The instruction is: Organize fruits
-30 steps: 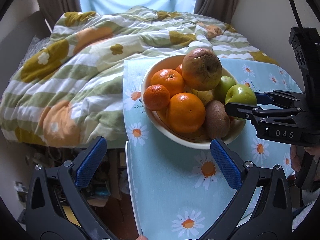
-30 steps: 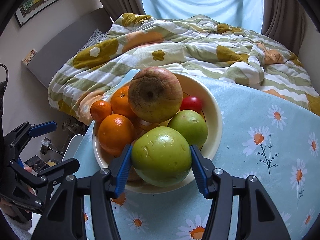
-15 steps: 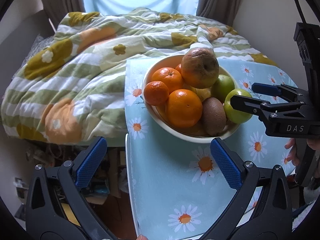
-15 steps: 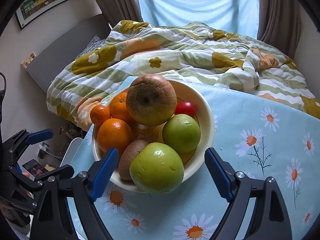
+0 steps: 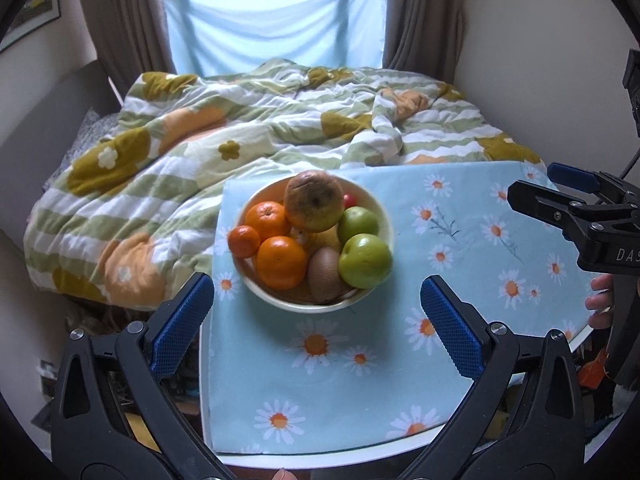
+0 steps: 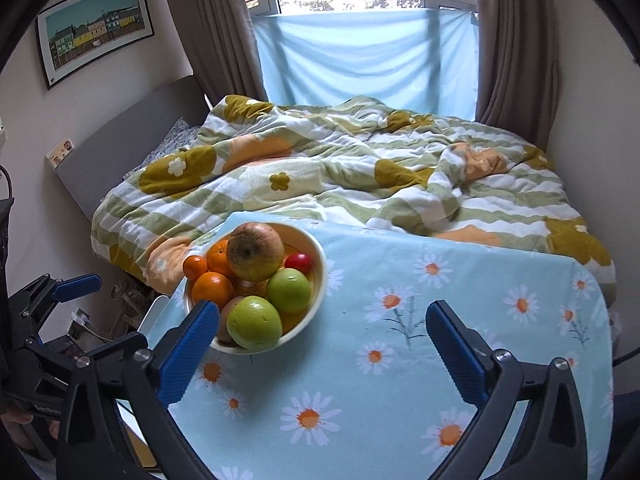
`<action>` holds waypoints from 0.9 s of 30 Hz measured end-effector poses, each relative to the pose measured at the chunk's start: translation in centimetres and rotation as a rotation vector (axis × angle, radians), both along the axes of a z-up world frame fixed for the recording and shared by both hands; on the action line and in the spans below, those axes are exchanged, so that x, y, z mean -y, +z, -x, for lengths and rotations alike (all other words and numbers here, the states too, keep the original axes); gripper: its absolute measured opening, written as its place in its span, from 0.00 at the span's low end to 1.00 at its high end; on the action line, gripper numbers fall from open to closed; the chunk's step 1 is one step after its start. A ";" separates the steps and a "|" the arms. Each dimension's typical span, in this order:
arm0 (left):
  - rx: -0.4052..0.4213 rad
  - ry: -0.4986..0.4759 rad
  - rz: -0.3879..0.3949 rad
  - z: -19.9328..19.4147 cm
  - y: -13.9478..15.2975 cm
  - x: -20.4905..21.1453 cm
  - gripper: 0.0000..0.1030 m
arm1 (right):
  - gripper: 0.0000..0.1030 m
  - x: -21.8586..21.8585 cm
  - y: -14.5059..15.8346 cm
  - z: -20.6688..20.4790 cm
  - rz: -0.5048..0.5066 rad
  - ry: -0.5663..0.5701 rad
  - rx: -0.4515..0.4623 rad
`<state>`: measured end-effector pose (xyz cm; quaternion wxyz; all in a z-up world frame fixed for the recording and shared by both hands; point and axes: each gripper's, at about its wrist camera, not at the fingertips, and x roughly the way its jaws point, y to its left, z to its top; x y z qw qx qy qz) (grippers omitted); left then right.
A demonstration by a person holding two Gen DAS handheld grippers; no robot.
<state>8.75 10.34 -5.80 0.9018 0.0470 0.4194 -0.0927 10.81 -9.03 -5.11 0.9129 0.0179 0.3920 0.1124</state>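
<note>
My right gripper (image 6: 322, 346) has just been opening; its jaws stand wide with nothing between them. My left gripper (image 5: 316, 318) is spread wide and empty too. Just ahead of both, on the daisy tablecloth (image 5: 460, 248), sits the cream bowl (image 5: 386, 216). In it the green apple (image 6: 254, 322) lies nearest my right jaws, with oranges (image 5: 281, 262) and a kiwi (image 5: 325, 274) beside it. Beyond lies the quilted bed (image 6: 340, 168).

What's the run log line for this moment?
phase: release done | right gripper: jaws just opened, empty | left gripper: open, empty | green apple: in bowl | both clear of bowl
</note>
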 end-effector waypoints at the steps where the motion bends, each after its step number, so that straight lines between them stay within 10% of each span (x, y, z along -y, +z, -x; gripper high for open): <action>1: 0.012 0.004 0.002 0.4 0.7 0.8 1.00 | 1.00 0.9 0.7 0.6 0.017 -0.017 0.008; 27: 0.163 0.070 0.025 7.7 6.2 8.7 1.00 | 1.00 10.7 4.4 9.0 0.103 -0.224 0.042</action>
